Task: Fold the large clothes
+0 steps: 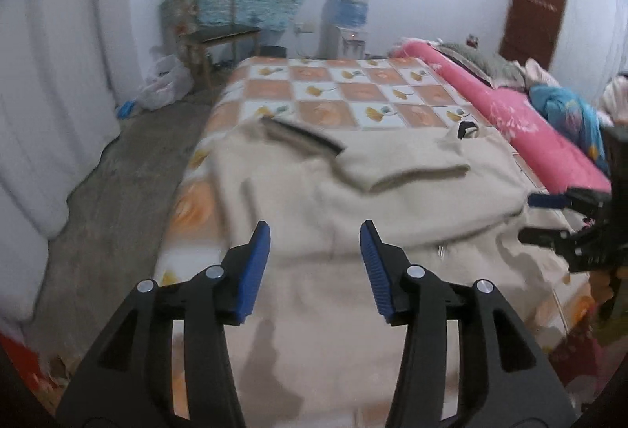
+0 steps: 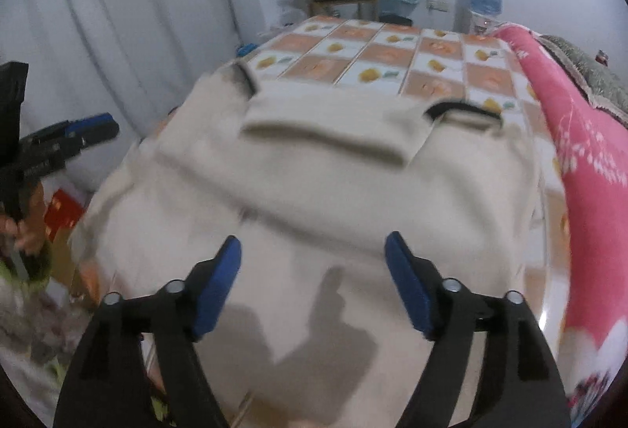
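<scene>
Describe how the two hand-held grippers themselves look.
The left hand-held gripper and the right hand-held gripper match: black angular linkage arms with silver round pivot pins, and ribbed blue pads on the finger tips. No cables or markings are discernible.

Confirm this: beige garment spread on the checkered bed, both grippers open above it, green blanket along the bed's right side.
One error: the blanket is pink, not green, as the right wrist view shows. The beige garment does lie on the checkered bed, with left gripper and right gripper open.

Bed: checked orange-and-white sheet
Pink quilt: along the bed's right edge
Wooden chair: beyond the bed's far end
Water dispenser: by the far wall
Door: brown
</scene>
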Demonstrator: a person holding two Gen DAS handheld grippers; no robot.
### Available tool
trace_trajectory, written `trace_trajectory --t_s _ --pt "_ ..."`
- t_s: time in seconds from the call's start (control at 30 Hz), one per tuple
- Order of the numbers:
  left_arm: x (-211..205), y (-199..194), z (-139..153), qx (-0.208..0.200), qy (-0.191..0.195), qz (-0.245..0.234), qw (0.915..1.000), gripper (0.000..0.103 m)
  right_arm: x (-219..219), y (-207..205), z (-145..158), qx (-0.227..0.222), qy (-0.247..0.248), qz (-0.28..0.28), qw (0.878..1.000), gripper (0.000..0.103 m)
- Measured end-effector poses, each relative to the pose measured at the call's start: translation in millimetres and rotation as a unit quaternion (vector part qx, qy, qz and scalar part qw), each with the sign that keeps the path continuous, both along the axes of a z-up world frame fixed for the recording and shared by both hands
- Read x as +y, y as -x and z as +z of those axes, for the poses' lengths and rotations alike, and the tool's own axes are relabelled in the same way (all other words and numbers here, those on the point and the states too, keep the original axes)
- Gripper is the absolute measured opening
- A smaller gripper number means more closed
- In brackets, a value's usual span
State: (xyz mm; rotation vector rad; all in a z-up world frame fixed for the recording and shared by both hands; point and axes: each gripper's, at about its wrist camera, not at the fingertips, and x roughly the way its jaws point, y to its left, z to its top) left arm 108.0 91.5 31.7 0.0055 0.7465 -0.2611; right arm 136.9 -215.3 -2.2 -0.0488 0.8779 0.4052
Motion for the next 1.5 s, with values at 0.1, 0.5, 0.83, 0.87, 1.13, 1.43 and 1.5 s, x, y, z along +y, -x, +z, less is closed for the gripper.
trace_trajectory --t_s 0.1,0.5,0.83,0.87,1.13,1.43,1.5 --pt "16.0 23.2 -20.8 0.014 0.004 0.022 0.9996 0.046 6.6 24.2 -15.7 0.005 0.016 0.002 1.0 0.078" --pt "46.9 10.1 -61.8 0.033 0.019 0.078 0.9962 0.046 -1.2 32.1 -48.9 0.042 -0.011 -0.04 0.998 0.082" --pt "47.7 -38.9 -78.0 0.031 0.033 0.059 0.9972 0.023 1.5 33.1 -49.4 0.038 -0.004 -0.041 0.998 0.084" --pt "45.5 -37.4 -76.0 0.027 0.032 0.053 0.9977 0.022 1.1 32.5 -49.2 0.038 -0.003 -0.041 0.998 0.084" --pt "26.0 -15.0 -65.4 0.002 0.025 -0.006 0.9997 0.021 0.8 33.2 -50.0 0.031 -0.005 -0.04 0.999 0.086" --pt "9.6 -32.2 -84.3 0.028 -0.087 0.057 0.9942 0.018 -10.2 38.4 -45.5 0.028 -0.024 -0.053 0.998 0.086" --pt "1.8 -29.9 -85.3 0.021 -0.12 0.062 0.9906 0.017 -21.3 43.9 -40.7 0.019 -0.032 -0.063 0.997 0.086"
